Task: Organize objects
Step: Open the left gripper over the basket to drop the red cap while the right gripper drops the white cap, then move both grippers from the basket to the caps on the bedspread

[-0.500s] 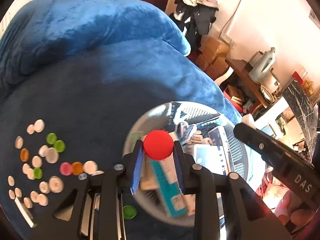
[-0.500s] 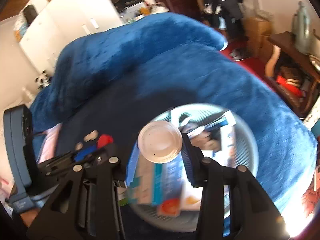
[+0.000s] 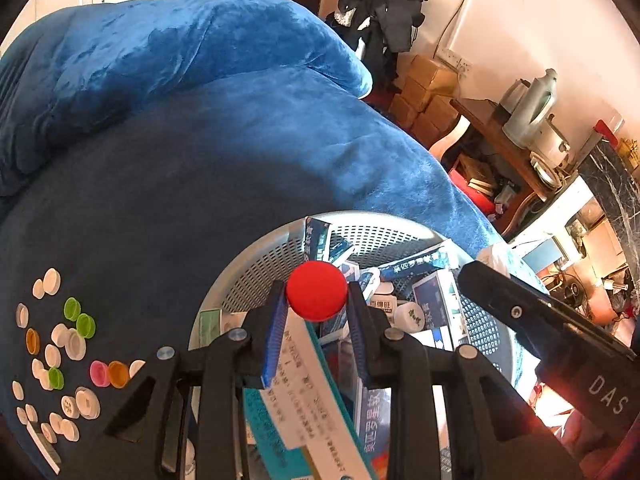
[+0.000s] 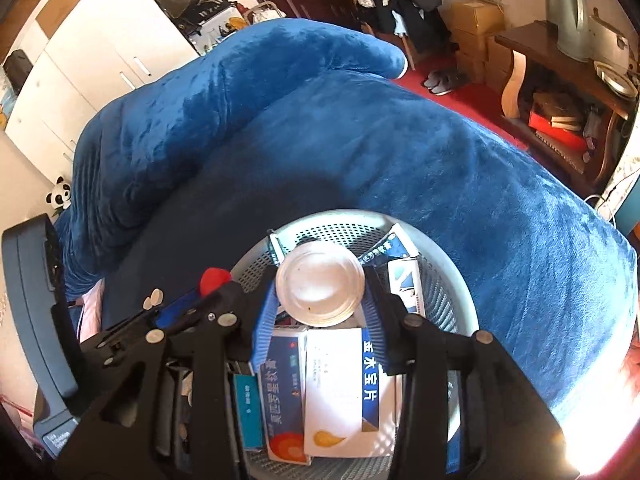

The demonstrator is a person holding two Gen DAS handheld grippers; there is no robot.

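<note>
Left gripper (image 3: 317,312) pinches a red cap (image 3: 317,297) between its blue pads, held over the white mesh basket (image 3: 256,256). Right gripper (image 4: 320,304) pinches a clear round lid (image 4: 320,289) edge to edge, also above the basket, at about 12 o'clock of the medicine boxes (image 4: 340,392) piled inside. In the left wrist view the right gripper's black body sits at 4 o'clock of the red cap. In the right wrist view the red cap shows at 9 o'clock of the clear lid, so both tools are close together over the same basket.

Loose caps (image 3: 60,352) (white, green, orange, pink) lie scattered on the blue blanket (image 3: 240,152), at 9 o'clock of the basket and well apart from it.

Handling, as a judgement: both caps look like light, rigid plastic, smooth-rimmed and somewhat slippery; a pinch across the diameter at the rim suits them, as now. The clear lid is thin, so too hard a squeeze could flex it or pop it out sideways. The boxes below are light card and would dent but not break if a cap fell on them.

Step in hand is probably dropping both caps into the basket; many are left outside.
</note>
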